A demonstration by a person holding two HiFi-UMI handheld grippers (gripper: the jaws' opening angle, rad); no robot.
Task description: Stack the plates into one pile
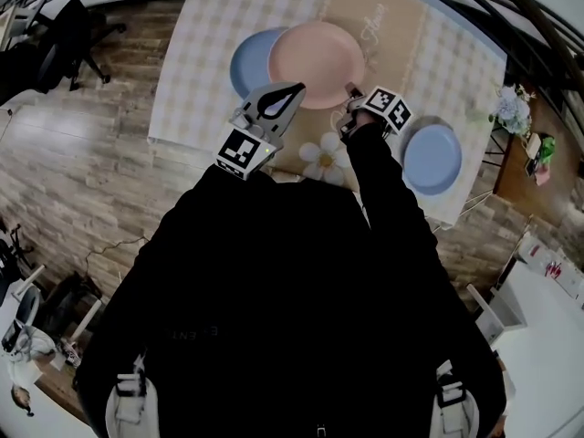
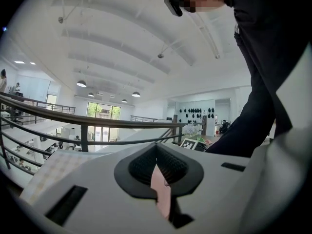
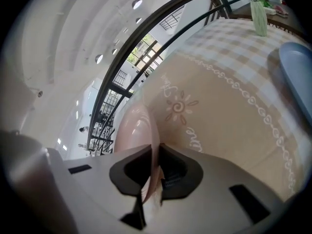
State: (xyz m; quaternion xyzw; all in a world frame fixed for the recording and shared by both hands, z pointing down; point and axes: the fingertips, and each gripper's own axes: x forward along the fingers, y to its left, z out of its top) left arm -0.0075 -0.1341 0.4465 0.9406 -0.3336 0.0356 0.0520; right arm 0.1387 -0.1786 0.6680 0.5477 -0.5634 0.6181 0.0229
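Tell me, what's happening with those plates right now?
Grippers: left gripper and right gripper both shut on pink plate rim. Pink plate overlaps blue plate; contact unclear. Second blue plate apart, at right. Nothing blocking.

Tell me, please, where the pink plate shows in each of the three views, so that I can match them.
Head view: pink plate, upper centre of the picture.
Left gripper view: bottom centre, only a pink edge gripped in the left claw.
Right gripper view: lower left of centre, edge-on, rim in the right claw.
Shared landmark: the checked tablecloth.
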